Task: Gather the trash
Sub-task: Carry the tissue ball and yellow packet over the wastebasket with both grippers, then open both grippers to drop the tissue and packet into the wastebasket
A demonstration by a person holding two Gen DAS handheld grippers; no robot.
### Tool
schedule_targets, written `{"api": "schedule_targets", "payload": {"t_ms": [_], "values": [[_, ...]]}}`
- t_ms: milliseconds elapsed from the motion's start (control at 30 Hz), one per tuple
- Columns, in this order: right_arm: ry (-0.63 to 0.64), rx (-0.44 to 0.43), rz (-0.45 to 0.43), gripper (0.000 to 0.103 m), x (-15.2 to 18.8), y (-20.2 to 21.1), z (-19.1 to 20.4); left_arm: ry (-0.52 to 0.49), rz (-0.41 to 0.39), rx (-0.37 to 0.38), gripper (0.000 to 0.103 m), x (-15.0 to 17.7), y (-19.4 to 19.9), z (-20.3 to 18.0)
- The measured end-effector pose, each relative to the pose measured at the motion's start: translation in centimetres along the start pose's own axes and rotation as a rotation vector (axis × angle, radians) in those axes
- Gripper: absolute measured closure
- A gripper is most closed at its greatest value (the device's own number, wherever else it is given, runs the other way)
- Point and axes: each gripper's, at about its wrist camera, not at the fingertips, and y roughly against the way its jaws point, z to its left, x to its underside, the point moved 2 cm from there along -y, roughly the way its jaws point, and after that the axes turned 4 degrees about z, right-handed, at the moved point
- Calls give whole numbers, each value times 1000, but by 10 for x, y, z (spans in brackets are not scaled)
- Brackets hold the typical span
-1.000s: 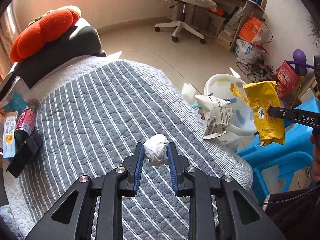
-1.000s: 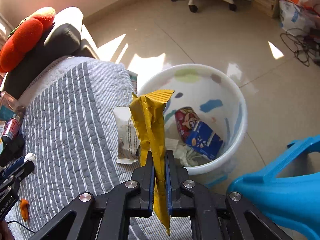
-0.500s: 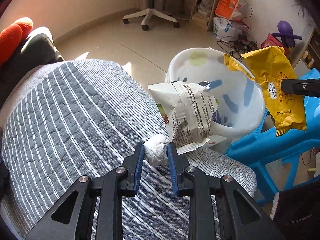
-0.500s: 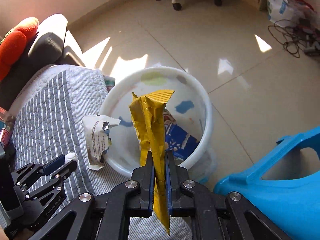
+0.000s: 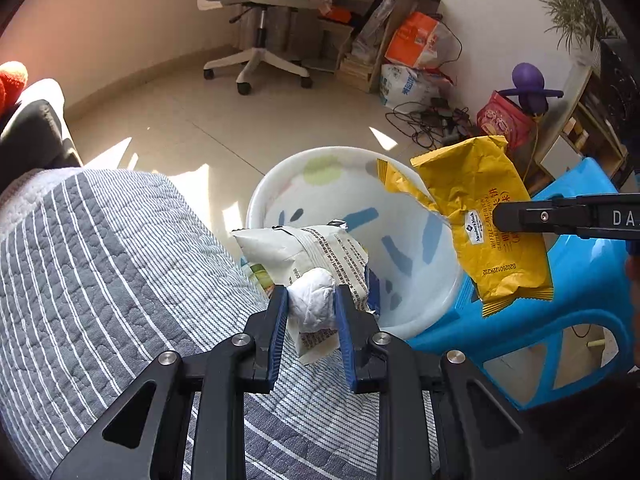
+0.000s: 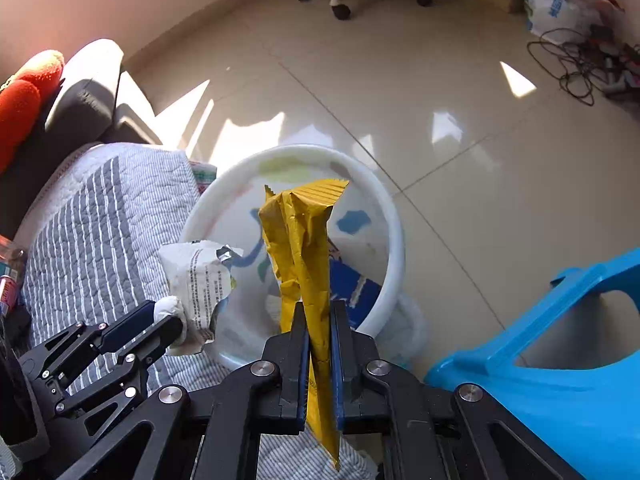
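Left tongs (image 5: 312, 304) pinch a white paper wad (image 5: 313, 300) at the striped bed's (image 5: 100, 280) edge; right tongs (image 6: 319, 320) clamp a yellow wrapper (image 6: 300, 240). Beyond, a white wrapper (image 5: 304, 248) lies on the white bin's (image 5: 440, 300) rim

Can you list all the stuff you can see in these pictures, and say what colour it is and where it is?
yellow wrapper: one, yellow, pinched in the right gripper over the bin
tissue ball: one, white, pinched in the left gripper
white wrapper: one, white with print, at the quilt edge by the bin
bin: one, white with coloured patches, on the floor, trash inside
quilt: one, grey and white striped, left
plastic stool: one, blue, right of the bin
office chair: one, white, far back
cushion: one, orange, far left
left gripper: black, blue pads, shut
right gripper: black, blue pads, shut
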Motion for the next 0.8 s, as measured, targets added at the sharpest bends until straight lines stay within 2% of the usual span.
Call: {"api": "schedule_targets", "payload": {"t_ms": [200,400,500,567,733,800], "values": [[-22,9,2,96,-2,-3,-4,-16,-12,36,77,-13,-10,-12],[-38,14,1,96,-5,-6,-8,4,-18,33,76,-18,-19,-11],[-46,16,-3,96,-7,-7,-10,0,-21,2,74,-18,-19,-11],[-50,18,-8,96,-9,-8,-11,1,-11,-29,70,-18,-22,-9],[-68,14,-35,96,-14,-8,-13,27,-18,-93,42,-17,-18,-1],[-72,10,-49,96,-17,-8,-13,33,-29,-114,35,-16,-13,3]]}}
